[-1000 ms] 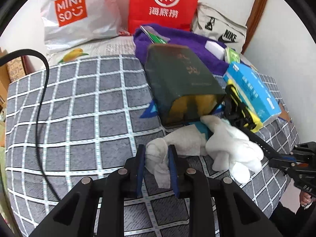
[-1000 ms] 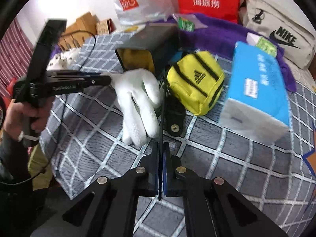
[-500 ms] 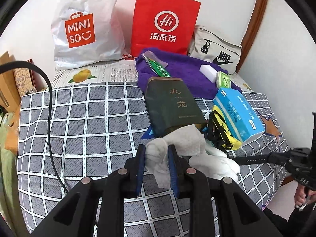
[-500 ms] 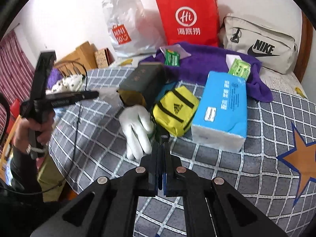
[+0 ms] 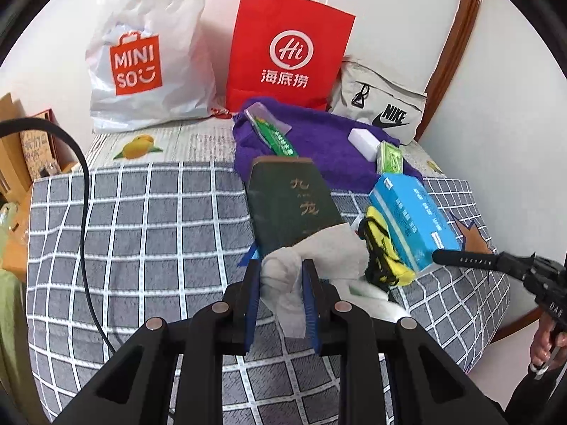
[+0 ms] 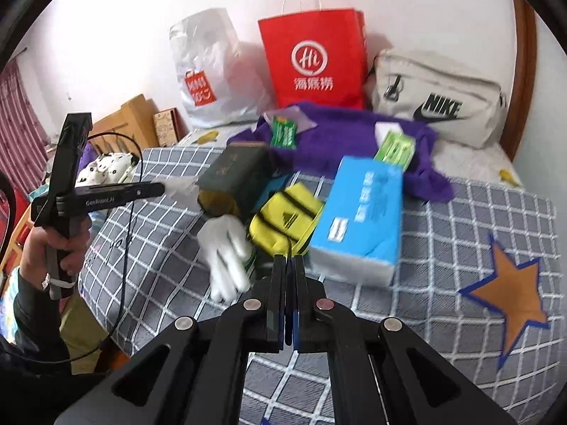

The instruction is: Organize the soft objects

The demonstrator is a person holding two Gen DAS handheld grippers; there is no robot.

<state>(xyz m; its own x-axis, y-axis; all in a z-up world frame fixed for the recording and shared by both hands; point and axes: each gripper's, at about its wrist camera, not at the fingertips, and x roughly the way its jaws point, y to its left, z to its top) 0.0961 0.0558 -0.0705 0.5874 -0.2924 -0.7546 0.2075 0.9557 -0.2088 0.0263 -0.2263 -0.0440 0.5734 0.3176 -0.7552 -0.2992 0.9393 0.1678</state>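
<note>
Two black fingers of the left gripper fill the bottom of the left wrist view, pinching a bunched fold of a white cotton glove between blue pads. The glove drapes limply from the pinch toward a dark green book lying on the grey checked bedspread. Beside the book are a yellow pouch and a blue tissue pack. Soft and light, the glove will likely sag and swing; a grip on gathered fabric, as here, seems safest against slipping.

From the right wrist view, the right gripper has its fingers pressed together; a thin dark strap, seemingly from the yellow pouch, runs into them, though whether it is clamped is unclear. A second white glove lies flat, fingers spread, just beside the pouch. At left, the left gripper carries its glove over the bedspread.
</note>
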